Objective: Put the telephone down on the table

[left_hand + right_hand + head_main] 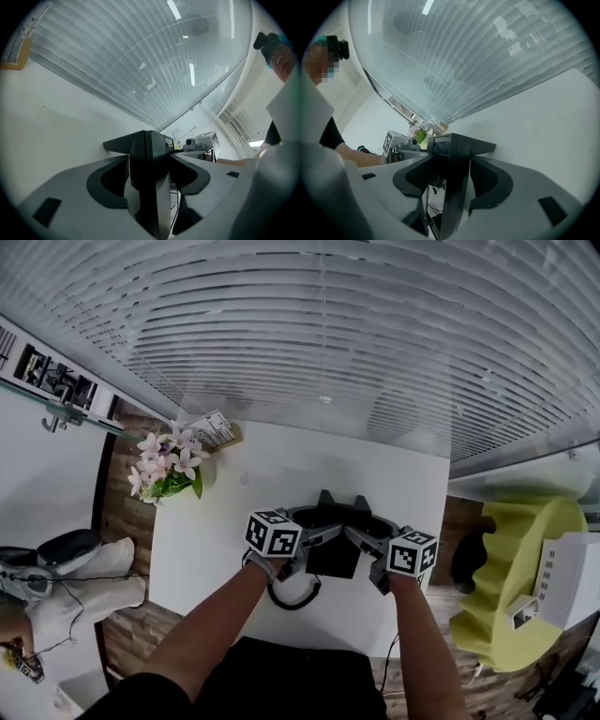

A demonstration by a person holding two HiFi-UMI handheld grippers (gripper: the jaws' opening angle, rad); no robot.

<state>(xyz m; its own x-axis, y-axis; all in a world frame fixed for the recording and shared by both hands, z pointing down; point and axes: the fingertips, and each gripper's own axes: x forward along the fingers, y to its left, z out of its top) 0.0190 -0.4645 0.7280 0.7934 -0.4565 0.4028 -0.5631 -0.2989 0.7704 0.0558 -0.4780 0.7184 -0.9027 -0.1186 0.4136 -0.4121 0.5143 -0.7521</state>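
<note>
A black telephone [333, 557] sits between my two grippers, low over the near middle of the white table [281, 474]. I cannot tell whether its base touches the top. My left gripper [315, 540] holds its left side and my right gripper [362, 542] its right side. In the left gripper view the telephone's edge [149, 154] stands upright between wide-set jaws, whose tips lie against it. The right gripper view shows the telephone [452, 154] the same way, with the jaw tips on both sides. A black cord [295, 596] loops below the telephone.
A pot of pink and white flowers [169, 470] and a small stand of cards [214, 427] are at the table's far left corner. Window blinds [328, 334] run behind the table. A yellow chair [511, 577] stands to the right. The near table edge is close to my arms.
</note>
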